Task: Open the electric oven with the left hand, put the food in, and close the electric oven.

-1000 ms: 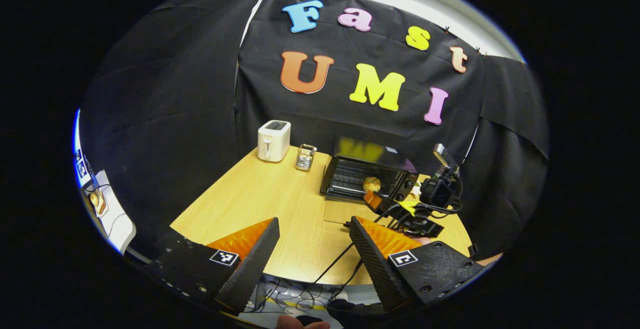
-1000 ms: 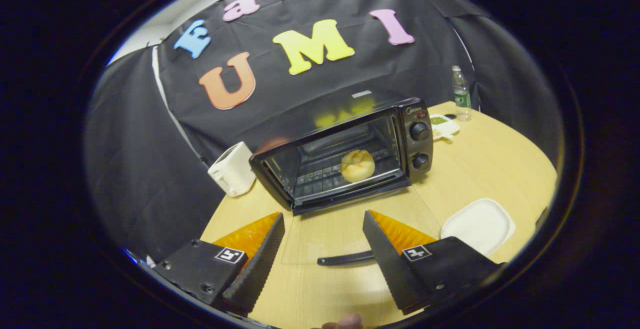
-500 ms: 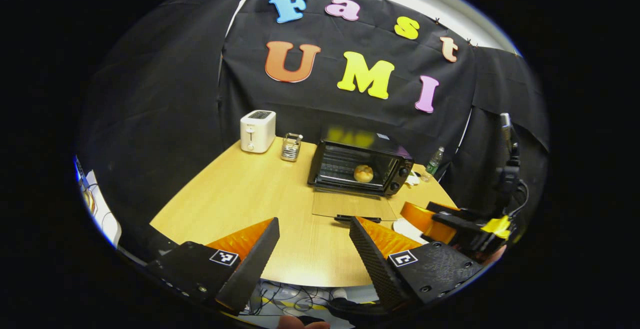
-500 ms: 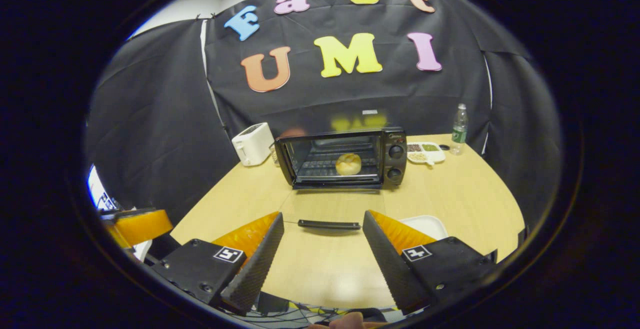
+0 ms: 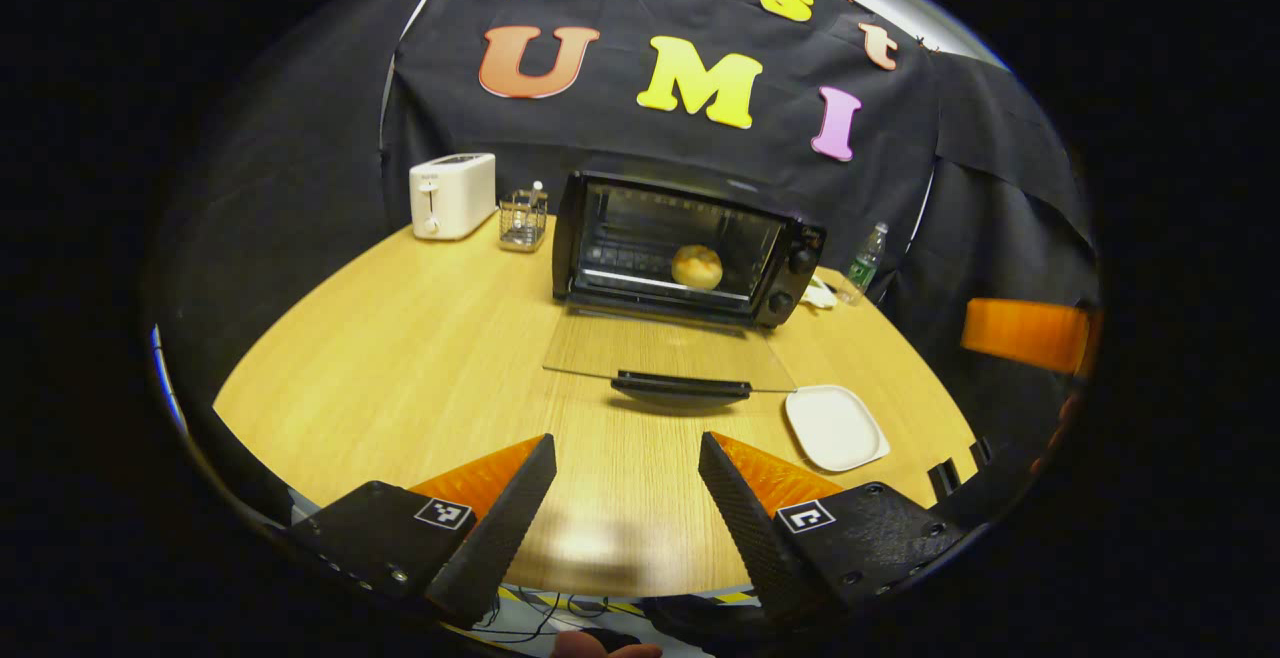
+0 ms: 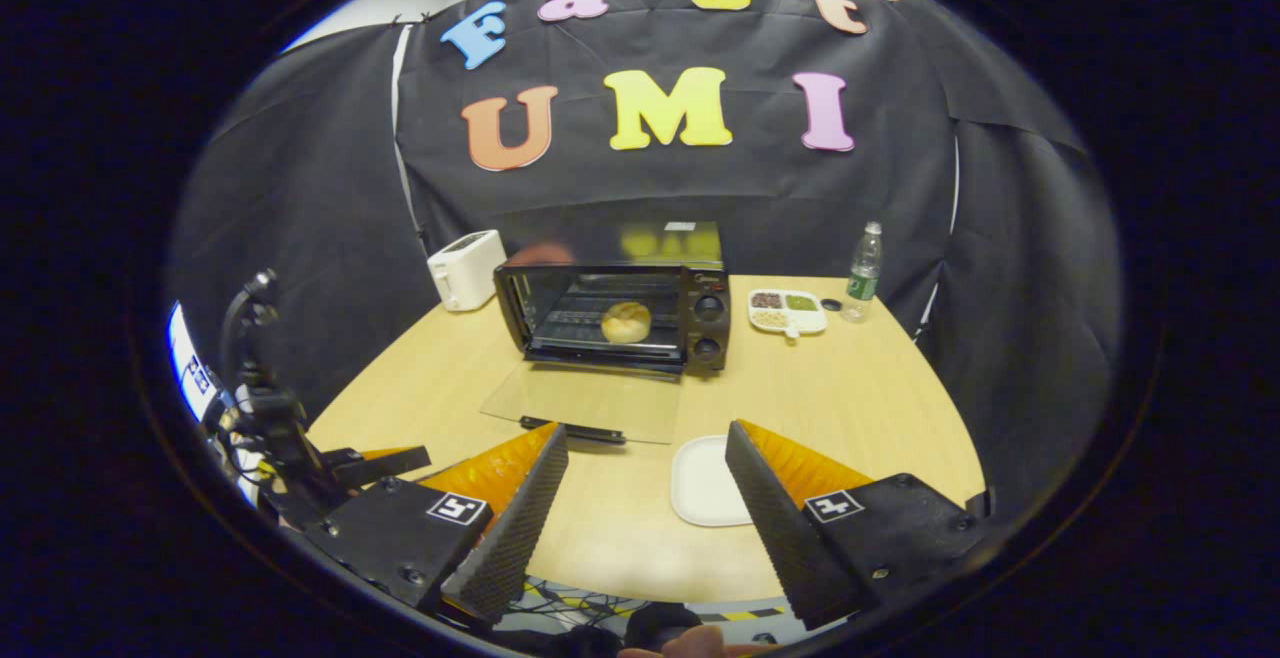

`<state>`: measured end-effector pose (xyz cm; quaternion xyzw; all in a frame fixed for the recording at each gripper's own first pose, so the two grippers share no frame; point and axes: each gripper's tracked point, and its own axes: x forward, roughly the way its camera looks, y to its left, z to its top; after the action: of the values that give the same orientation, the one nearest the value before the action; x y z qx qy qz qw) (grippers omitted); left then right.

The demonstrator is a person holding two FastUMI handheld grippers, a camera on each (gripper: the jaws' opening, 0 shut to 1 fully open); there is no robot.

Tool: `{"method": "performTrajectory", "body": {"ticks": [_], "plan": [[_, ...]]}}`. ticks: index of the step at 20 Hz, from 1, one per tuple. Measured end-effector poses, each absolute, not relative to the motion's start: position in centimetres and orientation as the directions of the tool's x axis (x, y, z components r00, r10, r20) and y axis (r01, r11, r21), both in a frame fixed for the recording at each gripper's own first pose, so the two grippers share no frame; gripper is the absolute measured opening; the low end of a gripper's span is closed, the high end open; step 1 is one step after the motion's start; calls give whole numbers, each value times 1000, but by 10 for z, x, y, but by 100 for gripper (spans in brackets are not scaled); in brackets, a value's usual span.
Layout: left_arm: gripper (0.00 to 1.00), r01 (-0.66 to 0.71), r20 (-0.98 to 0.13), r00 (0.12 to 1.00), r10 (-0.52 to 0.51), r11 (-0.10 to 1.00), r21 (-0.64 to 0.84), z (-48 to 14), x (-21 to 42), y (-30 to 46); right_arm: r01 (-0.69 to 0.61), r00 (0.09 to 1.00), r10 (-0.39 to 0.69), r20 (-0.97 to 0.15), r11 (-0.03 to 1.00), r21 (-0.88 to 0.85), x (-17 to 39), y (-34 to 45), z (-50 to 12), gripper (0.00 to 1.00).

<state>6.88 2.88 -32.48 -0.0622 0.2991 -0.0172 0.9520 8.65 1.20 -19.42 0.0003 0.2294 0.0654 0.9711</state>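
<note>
Electric oven (image 5: 680, 253) stands ahead of left gripper (image 5: 625, 498), door (image 5: 668, 353) down flat, bun (image 5: 697, 266) on the rack; right gripper (image 6: 645, 508) has pulled back; both gape wide, empty; closing remains

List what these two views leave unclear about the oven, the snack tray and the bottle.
- Oven knobs: settings too small, both views.
- Oven floor under the bun: dark, hidden by the rack.
- Snack tray: mostly behind the oven, left gripper view.
- Bottle: fill level too small to tell.
</note>
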Motion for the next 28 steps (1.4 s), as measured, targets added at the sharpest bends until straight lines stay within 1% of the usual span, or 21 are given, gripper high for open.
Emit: {"method": "performTrajectory", "body": {"ticks": [2,6,10,13,17,19,22,24,28], "plan": [[95,-11,-594,802,-64,992,-123,-345,79,17,-97,887,89,-453,995,5,89,-12,-196,97],[95,20,-618,782,-72,996,-91,-361,100,-9,-49,871,44,-489,999,3,99,-47,-211,97],[95,32,-657,752,-53,999,-43,-379,122,-22,-51,853,57,-519,998,27,122,-65,-222,98],[95,16,-679,734,-28,1000,-25,-389,136,-25,-74,847,82,-526,997,35,141,-76,-223,98],[95,-8,-702,712,11,1000,7,-397,148,-25,-63,839,94,-537,995,75,165,-92,-225,98],[96,-9,-703,711,20,1000,20,-396,153,-26,-76,828,116,-549,993,95,172,-95,-229,97],[95,-20,-714,699,30,1000,23,-393,153,-25,-76,832,113,-544,993,89,180,-106,-227,97],[95,-14,-707,707,35,999,36,-380,155,-27,-79,835,121,-537,992,101,181,-106,-227,98],[94,8,-642,766,25,999,48,-332,167,-27,-77,839,128,-529,990,118,178,-108,-226,97]]}}
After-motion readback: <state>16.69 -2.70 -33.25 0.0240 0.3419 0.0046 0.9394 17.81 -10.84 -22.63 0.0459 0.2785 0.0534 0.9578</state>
